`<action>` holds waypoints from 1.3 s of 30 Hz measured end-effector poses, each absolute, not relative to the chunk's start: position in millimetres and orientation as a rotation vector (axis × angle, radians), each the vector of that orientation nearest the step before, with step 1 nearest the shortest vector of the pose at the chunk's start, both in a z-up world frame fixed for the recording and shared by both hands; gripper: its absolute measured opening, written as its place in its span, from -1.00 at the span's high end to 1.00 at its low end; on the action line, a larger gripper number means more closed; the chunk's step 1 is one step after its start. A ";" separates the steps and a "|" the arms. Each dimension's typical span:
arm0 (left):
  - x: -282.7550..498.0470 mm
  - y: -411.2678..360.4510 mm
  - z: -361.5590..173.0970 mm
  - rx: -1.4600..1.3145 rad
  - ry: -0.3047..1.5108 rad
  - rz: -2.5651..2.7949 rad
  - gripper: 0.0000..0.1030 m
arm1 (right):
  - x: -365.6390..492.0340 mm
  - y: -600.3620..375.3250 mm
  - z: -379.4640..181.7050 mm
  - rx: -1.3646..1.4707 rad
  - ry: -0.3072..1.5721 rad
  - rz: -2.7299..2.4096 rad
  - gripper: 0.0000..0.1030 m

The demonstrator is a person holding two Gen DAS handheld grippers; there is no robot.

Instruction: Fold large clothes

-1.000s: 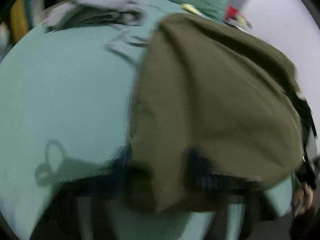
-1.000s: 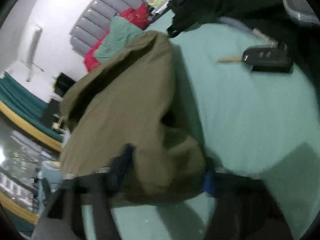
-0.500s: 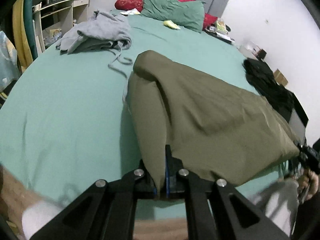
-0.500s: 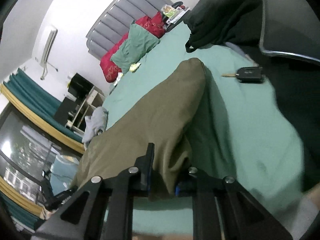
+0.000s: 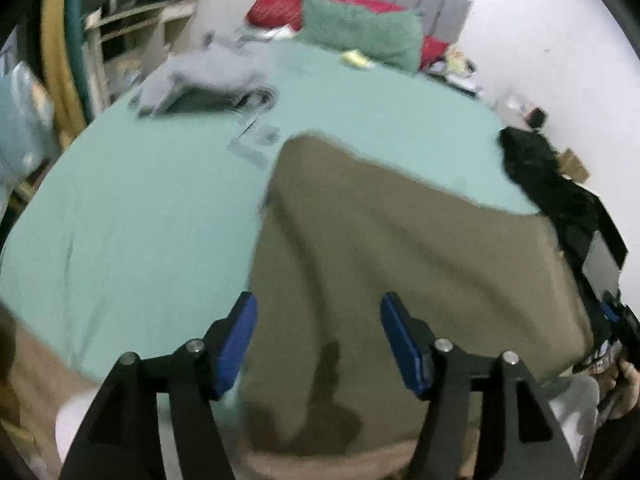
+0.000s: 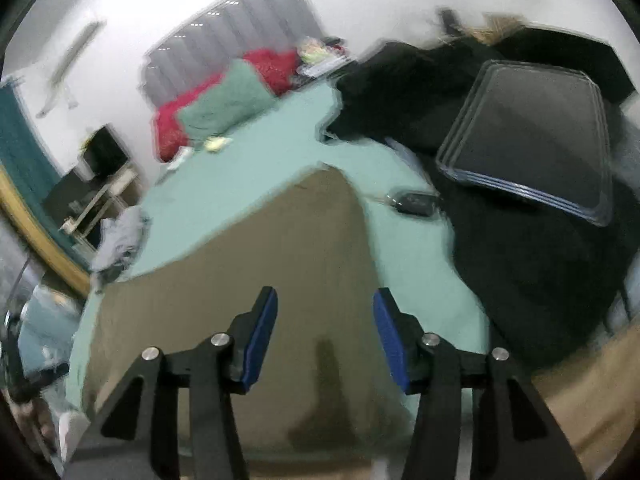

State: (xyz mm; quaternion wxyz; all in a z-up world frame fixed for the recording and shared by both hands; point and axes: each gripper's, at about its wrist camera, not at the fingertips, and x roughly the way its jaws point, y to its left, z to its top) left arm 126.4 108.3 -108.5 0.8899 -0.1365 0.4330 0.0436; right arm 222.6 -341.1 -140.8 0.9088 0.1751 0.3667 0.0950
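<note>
An olive-green garment lies folded over on the teal bed sheet, reaching the bed's near edge. My left gripper hovers above its near left part, jaws opening, nothing between the blue pads. In the right wrist view the same olive garment spreads below my right gripper, whose jaws are also opening with nothing pinched between them. Both views are motion-blurred. The right gripper also shows small at the right edge of the left wrist view.
A grey hoodie lies crumpled at the bed's far left. Red and green pillows rest against the grey headboard. Black clothing, a glass-topped table and a car key sit at the bed's right side.
Both grippers, shut on the olive garment's edge half a second ago, have let it go and opened. Both have risen, and the cloth now lies flat on the bed.
</note>
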 end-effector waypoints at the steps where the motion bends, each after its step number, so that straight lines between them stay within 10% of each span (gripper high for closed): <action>1: 135.9 100.8 -106.2 -0.280 0.890 0.066 -0.27 | 232.2 -325.1 -139.9 0.342 0.764 0.248 0.07; 19: 310.6 17.9 -219.7 -0.155 0.973 -0.045 -0.32 | 369.3 -157.3 -246.0 0.014 0.991 0.378 0.02; 39: 248.0 -9.2 -180.9 -0.220 0.870 -0.077 -0.35 | 348.2 -164.8 -224.4 0.047 0.959 0.265 -0.42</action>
